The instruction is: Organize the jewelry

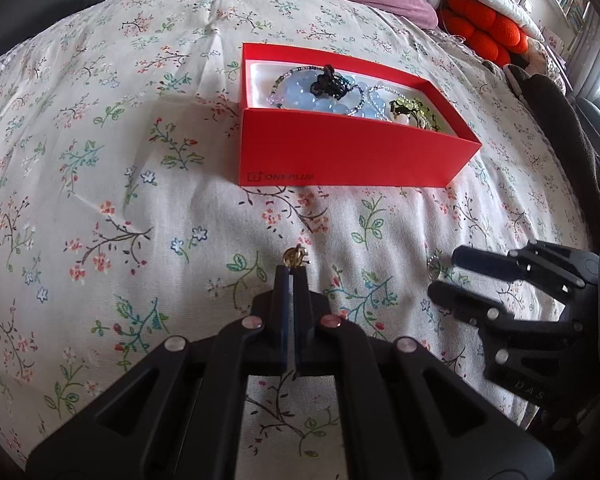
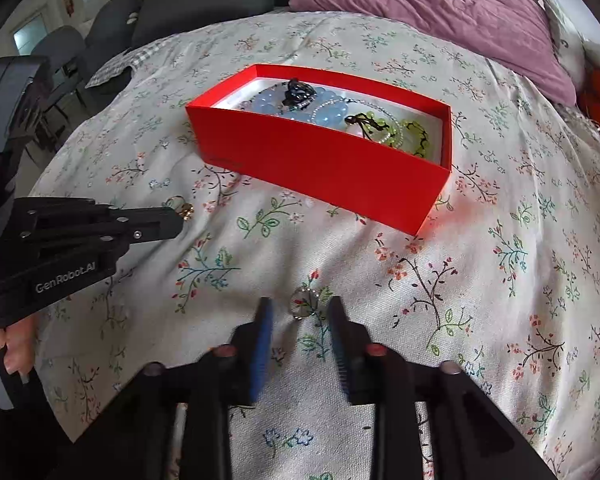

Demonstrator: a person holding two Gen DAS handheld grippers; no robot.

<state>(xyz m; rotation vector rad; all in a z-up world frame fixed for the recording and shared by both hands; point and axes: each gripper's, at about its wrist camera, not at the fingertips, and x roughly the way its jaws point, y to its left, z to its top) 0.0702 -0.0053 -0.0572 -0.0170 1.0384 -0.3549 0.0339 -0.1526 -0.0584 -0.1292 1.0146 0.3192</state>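
Right wrist view shows a small silver ring (image 2: 305,303) lying flat on the floral bedspread (image 2: 500,280), between the fingertips of the right gripper (image 2: 302,310), whose jaws stand partly open on either side of it without touching it, so nothing is held there yet. Off to the left, the left gripper (image 2: 180,216) is closed tight on a small gold piece (image 2: 187,211), apparently a ring or charm, pinched at its very tip just above the cloth; a second gold ring (image 2: 175,201) seems to lie just beside it, though it is too small to be sure. Beyond both, the open red box (image 2: 320,160) sits on the bed and already holds pale blue beaded bracelets (image 2: 332,110), a dark ornament (image 2: 298,92) and green beads (image 2: 416,132). Most of the jewelry looks stowed, so the task appears well along: what remains is to carry the gold piece to the box, close on the silver ring and bring it over too. A purple pillow (image 2: 440,4) lies at the head of the bed.
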